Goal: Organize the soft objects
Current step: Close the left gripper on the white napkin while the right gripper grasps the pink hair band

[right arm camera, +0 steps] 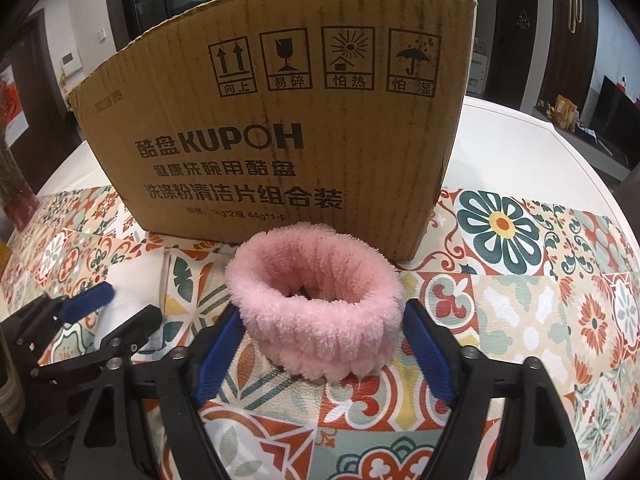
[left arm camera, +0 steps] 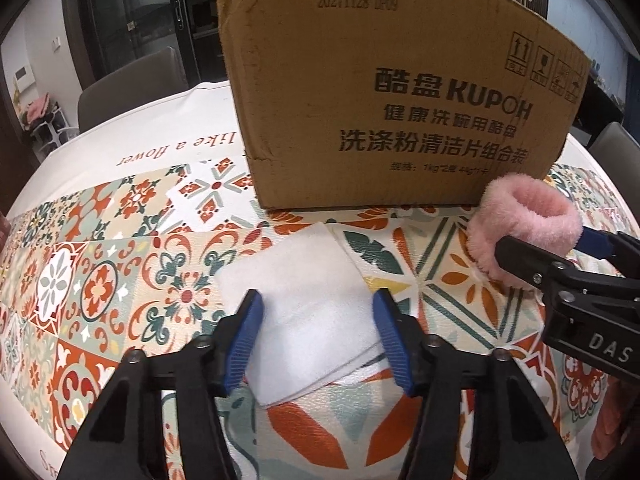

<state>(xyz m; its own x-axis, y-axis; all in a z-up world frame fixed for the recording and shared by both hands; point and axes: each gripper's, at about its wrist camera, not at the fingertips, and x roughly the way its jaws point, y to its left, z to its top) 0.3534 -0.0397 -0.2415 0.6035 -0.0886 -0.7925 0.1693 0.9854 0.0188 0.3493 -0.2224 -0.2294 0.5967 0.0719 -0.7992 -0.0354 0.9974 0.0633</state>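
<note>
A folded white cloth (left arm camera: 308, 312) lies flat on the patterned tablecloth. My left gripper (left arm camera: 318, 304) is open, its blue-padded fingers on either side of the cloth, just above it. A fluffy pink band (right arm camera: 320, 300), rolled into a ring, rests on the table in front of the cardboard box (right arm camera: 276, 128). My right gripper (right arm camera: 322, 320) is open with the pink band between its fingers; the pads stand at the band's sides. The band (left arm camera: 524, 228) and right gripper (left arm camera: 552, 256) also show at the right of the left wrist view. The left gripper (right arm camera: 108, 312) shows at the left of the right wrist view.
The tall open KUPOH box (left arm camera: 384, 92) stands right behind both soft things. The tablecloth (left arm camera: 100, 264) covers a round white table. Grey chairs (left arm camera: 128, 88) stand at the far side. A dark vase with red base (right arm camera: 16, 188) is at the left edge.
</note>
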